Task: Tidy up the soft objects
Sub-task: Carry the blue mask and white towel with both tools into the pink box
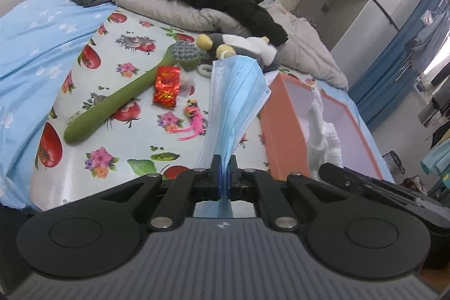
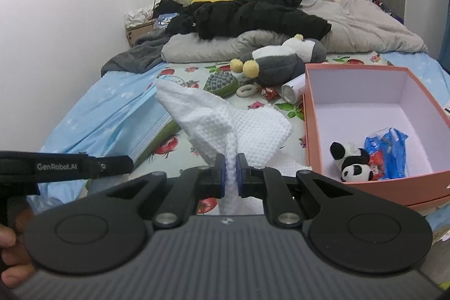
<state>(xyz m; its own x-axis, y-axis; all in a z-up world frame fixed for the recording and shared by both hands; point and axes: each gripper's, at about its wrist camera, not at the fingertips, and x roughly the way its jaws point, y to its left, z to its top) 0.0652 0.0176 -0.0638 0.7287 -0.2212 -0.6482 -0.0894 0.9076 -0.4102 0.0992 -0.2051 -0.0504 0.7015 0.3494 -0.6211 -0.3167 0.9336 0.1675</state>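
Left tool [image 1: 224, 169] clamps blue face mask [image 1: 236, 92], right tool [image 2: 229, 169] clamps white textured cloth [image 2: 225, 120], both lifted off bed [image 2: 281, 108]. Open pink box [image 2: 312, 114] just right. Green massager [image 1: 126, 94], plush [image 2: 281, 61] clutter ahead.

Each black tool [image 1: 224, 167] has blue pads, silver screws, ribbed grey body.

Both wrist views look down along their tongs, sharing the bed [image 1: 135, 148].
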